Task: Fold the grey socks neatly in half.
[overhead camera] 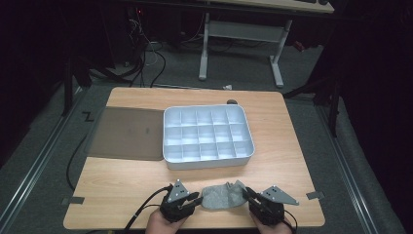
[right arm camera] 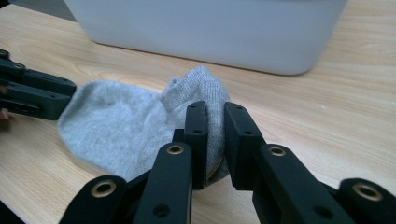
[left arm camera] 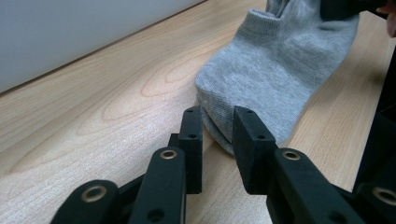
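A grey ankle sock [overhead camera: 221,197] lies flat on the wooden table [overhead camera: 122,185] near its front edge, between the two grippers. My left gripper [overhead camera: 198,197] is at the sock's left end. In the left gripper view its jaws [left arm camera: 218,126] pinch the rounded toe edge of the sock [left arm camera: 280,60]. My right gripper [overhead camera: 245,192] is at the sock's right end. In the right gripper view its jaws [right arm camera: 215,121] are shut on a raised fold of the sock [right arm camera: 116,121] by the cuff. The left gripper [right arm camera: 56,95] shows there at the sock's far end.
A white tray [overhead camera: 164,136] with several compartments stands in the middle of the table, just beyond the sock. A dark flat sheet [overhead camera: 129,134] lies against its left side. The tray's wall [right arm camera: 210,28] is close behind the sock. Beyond the table stands a desk frame with cables.
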